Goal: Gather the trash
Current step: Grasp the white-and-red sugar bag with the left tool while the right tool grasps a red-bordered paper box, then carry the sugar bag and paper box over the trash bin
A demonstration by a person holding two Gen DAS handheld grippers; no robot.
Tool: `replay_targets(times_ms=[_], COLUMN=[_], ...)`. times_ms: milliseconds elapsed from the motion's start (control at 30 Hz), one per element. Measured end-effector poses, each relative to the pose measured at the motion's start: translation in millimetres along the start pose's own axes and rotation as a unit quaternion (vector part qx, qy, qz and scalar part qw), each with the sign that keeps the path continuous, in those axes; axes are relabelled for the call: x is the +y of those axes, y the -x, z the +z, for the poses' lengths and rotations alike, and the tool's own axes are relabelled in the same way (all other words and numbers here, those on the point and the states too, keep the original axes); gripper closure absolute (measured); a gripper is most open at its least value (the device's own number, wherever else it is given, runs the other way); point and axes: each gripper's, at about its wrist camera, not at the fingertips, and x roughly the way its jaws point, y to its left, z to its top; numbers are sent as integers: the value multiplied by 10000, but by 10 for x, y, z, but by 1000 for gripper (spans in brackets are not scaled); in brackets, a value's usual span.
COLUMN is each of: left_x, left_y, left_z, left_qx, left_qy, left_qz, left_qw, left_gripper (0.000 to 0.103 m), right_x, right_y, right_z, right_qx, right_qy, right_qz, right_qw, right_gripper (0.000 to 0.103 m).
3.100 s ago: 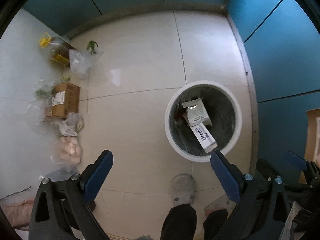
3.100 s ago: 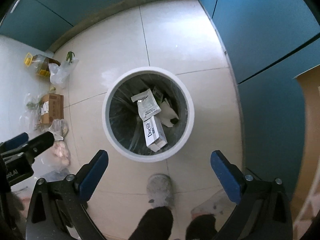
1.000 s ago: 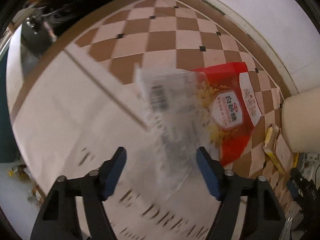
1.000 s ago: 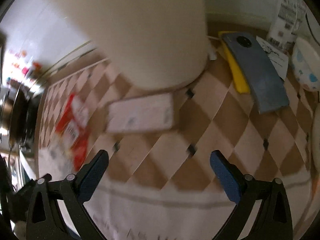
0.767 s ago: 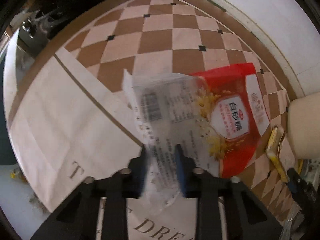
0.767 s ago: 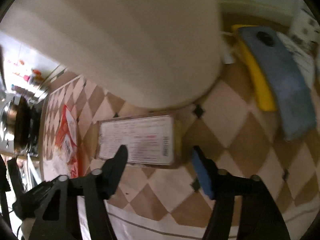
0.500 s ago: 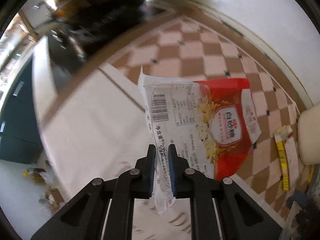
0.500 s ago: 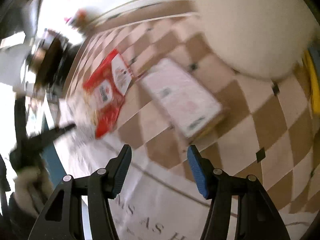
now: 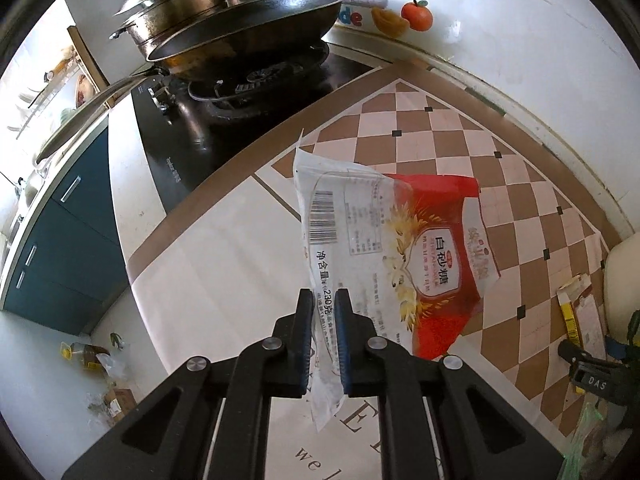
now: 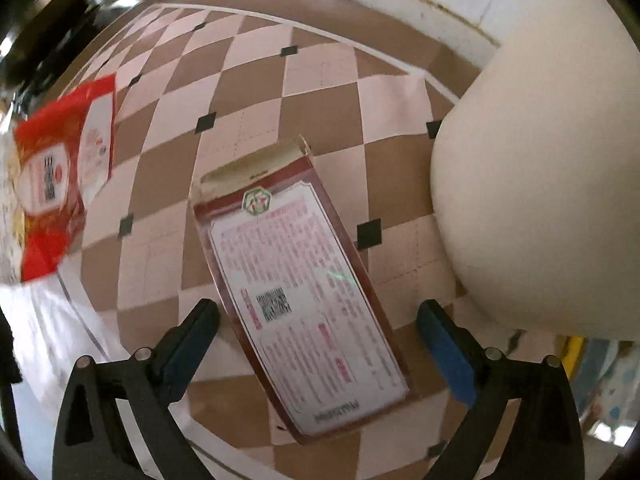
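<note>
My left gripper [image 9: 322,312] is shut on the clear edge of an empty red and clear sugar bag [image 9: 400,248], lifted off the checkered counter mat [image 9: 532,208]. The bag also shows at the left of the right wrist view [image 10: 56,176]. My right gripper [image 10: 318,332] is open, its fingers on either side of a flat maroon and pink carton [image 10: 296,280] that lies on the mat [image 10: 256,92]. The right gripper does not touch the carton.
A large cream rounded appliance [image 10: 540,184] stands right of the carton. A stove with a black pan [image 9: 248,24] and lidded pot lies beyond the mat. Blue cabinets [image 9: 60,236] and floor litter [image 9: 104,376] are at the left. A yellow-edged box [image 9: 576,320] lies at the far right.
My left gripper closed on the sugar bag and lifted it. My right gripper swung over the carton, which now lies between its open fingers.
</note>
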Motion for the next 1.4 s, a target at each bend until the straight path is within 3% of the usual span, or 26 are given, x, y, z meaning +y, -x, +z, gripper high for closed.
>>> replay_targets(times_ms=[67, 167, 400, 667, 1033, 1267, 1400], left_x=[23, 113, 472, 1344, 3002, 3975, 4415], left_y=[40, 126, 501, 1041, 1514, 1387, 991], left_z=[-17, -41, -59, -233, -1069, -1754, -2133], left_qx=[-57, -127, -459, -895, -1103, -675, -146], left_qy=[-23, -17, 13, 402, 1420, 2065, 2392], left_qz=[26, 44, 52, 199, 753, 1058, 1259], left_qw=[10000, 9999, 9989, 9950, 9808, 9703, 9627], left_gripper=[95, 96, 97, 98, 98, 98, 98], right_x=[12, 133, 488, 1111, 2684, 3901, 4569], right_y=[27, 105, 330, 848, 1619, 1722, 1529], right_z=[-3, -46, -253, -523, -1041, -1546, -1858], right_qx=[-48, -211, -363, -639, -973, -822, -564], right_qy=[-161, -39, -196, -128, 905, 1727, 2164], right_qz=[65, 8, 542, 1140, 1874, 2064, 2035], right_qw=[9998, 9998, 9977, 9913, 9733, 9596, 9532], right_gripper=[8, 35, 39, 40, 41, 41, 41])
